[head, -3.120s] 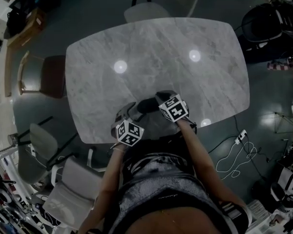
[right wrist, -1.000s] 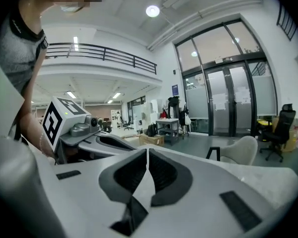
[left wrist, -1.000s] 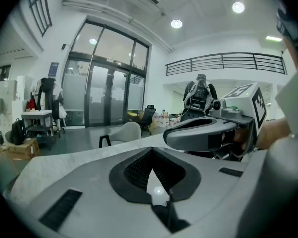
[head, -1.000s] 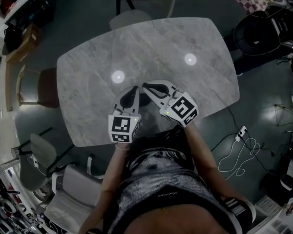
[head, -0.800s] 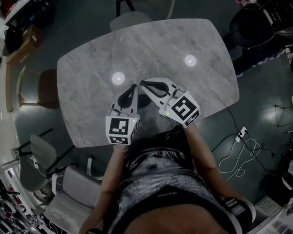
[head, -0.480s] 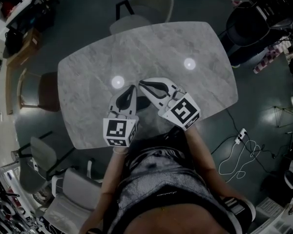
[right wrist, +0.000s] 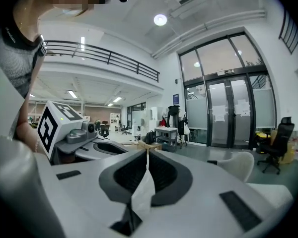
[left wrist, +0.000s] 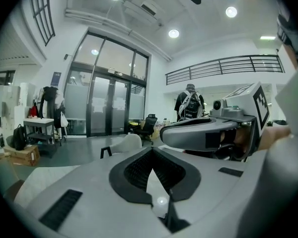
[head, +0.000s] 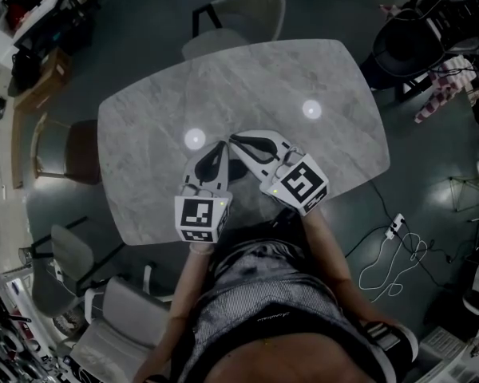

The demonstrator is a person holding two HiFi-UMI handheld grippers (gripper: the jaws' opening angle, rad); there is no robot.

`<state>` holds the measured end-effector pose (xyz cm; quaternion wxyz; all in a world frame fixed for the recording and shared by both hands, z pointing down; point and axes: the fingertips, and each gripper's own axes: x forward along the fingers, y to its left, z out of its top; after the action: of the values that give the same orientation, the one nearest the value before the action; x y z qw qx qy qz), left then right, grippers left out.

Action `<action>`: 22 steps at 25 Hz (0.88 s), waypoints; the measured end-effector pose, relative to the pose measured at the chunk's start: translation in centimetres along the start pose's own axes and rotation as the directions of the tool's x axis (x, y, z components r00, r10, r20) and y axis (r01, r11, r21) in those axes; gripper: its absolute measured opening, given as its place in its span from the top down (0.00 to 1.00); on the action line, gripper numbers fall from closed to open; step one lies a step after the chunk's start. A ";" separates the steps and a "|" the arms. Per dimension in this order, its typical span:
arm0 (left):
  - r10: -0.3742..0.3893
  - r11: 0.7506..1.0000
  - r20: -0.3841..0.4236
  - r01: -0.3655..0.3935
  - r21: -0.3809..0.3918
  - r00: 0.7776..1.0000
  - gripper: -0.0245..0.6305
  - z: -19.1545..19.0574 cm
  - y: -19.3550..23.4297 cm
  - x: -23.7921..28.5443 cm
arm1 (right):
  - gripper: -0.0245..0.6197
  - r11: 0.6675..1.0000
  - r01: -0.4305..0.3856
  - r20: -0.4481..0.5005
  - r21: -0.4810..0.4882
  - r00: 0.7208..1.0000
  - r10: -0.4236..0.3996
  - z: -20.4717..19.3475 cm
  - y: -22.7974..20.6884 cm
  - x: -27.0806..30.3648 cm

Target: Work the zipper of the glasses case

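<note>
Glasses case [head: 236,169]: a dark shape on the table [head: 160,106], near the edge closest to the person. Shows in the gap under the two grippers and is partly covered by them. Zipper too small and dark to make out.

Left gripper [head: 220,144]: held over the near part of the table, pointing toward the table's middle. Jaws pressed together in the left gripper view, with nothing clamped between them.

Right gripper [head: 233,140]: also over the near part of the table, angled inward so that its tip comes close beside the other tip. Jaws closed tip to tip in the right gripper view, leaving only a thin slit of light behind the tips, and holding nothing.

Whether either gripper touches the case: not to be told from above.

Marker cubes [head: 201,218] at the rear ends of both grippers, above the table's near edge.

Two round light reflections [head: 195,138] on the marble top, toward the table's middle and far right.

Around the table:
- a pale chair [head: 243,14] at the far side
- a brown chair [head: 68,146] at the left side
- grey chairs [head: 68,234] off the near left corner
- a power strip [head: 397,220] with a looping white cable on the floor off the near right corner

Beyond the table in the left gripper view, tall glass doors [left wrist: 109,103] and a standing person with a backpack [left wrist: 190,102].
</note>
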<state>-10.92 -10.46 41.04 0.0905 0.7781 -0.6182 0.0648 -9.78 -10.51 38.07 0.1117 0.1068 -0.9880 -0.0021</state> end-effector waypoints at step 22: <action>0.020 1.000 -0.025 -0.020 0.005 0.999 0.95 -0.8 0.0 -0.2 | 0.86 0.999 -0.014 -0.020 0.043 1.000 0.015 -1.6 0.1 -0.2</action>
<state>-10.92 -10.09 41.81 0.0958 0.7712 -0.6246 0.0768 -9.24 -10.37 39.54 0.1192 0.1020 -0.9874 0.0209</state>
